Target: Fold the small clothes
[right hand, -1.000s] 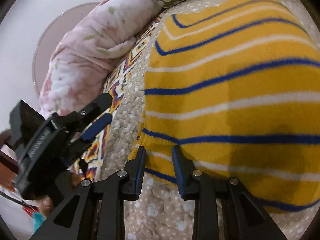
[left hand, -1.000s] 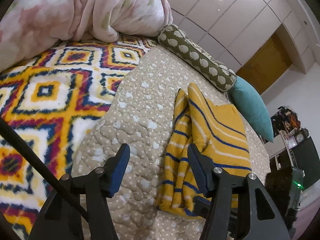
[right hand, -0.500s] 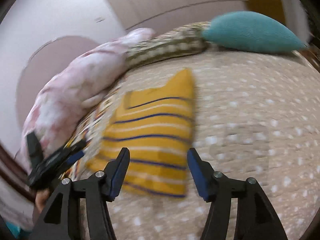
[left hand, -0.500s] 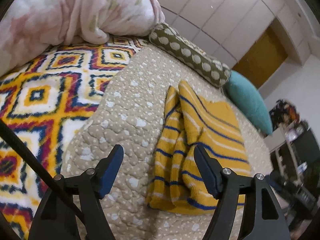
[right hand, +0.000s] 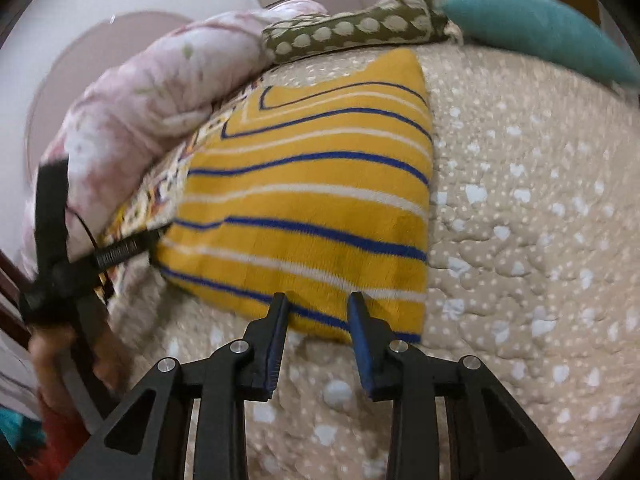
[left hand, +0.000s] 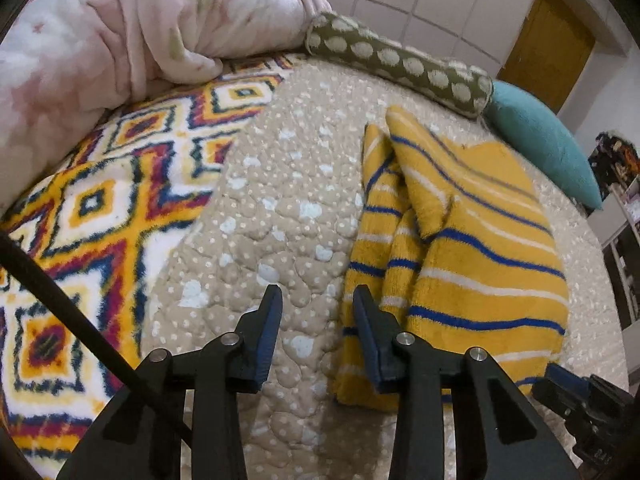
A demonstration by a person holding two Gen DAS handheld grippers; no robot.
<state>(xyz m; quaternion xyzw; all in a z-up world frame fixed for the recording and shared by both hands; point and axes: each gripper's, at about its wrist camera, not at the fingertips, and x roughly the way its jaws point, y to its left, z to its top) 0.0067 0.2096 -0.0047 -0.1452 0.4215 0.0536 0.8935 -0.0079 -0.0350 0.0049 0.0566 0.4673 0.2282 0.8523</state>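
A small yellow sweater (left hand: pixel 472 240) with blue and white stripes lies folded on the beige dotted quilt (left hand: pixel 288 208); it also shows in the right wrist view (right hand: pixel 320 208). My left gripper (left hand: pixel 316 300) is open and empty, just left of the sweater's near left edge. My right gripper (right hand: pixel 318 304) is open and empty, at the sweater's near hem. The left gripper also shows at the left in the right wrist view (right hand: pixel 60 248), and part of the right gripper at the lower right in the left wrist view (left hand: pixel 584 404).
A bright diamond-pattern blanket (left hand: pixel 92 216) lies left of the quilt. A pink floral duvet (left hand: pixel 132 28) is heaped at the back left. A green dotted bolster (left hand: pixel 400 68) and a teal pillow (left hand: pixel 544 140) lie behind the sweater. A wooden door (left hand: pixel 548 44) stands beyond.
Both grippers have narrowed their opening and moved back in toward the sweater's near edge. The right gripper earlier opened wide and pulled away. The sweater has stayed folded.
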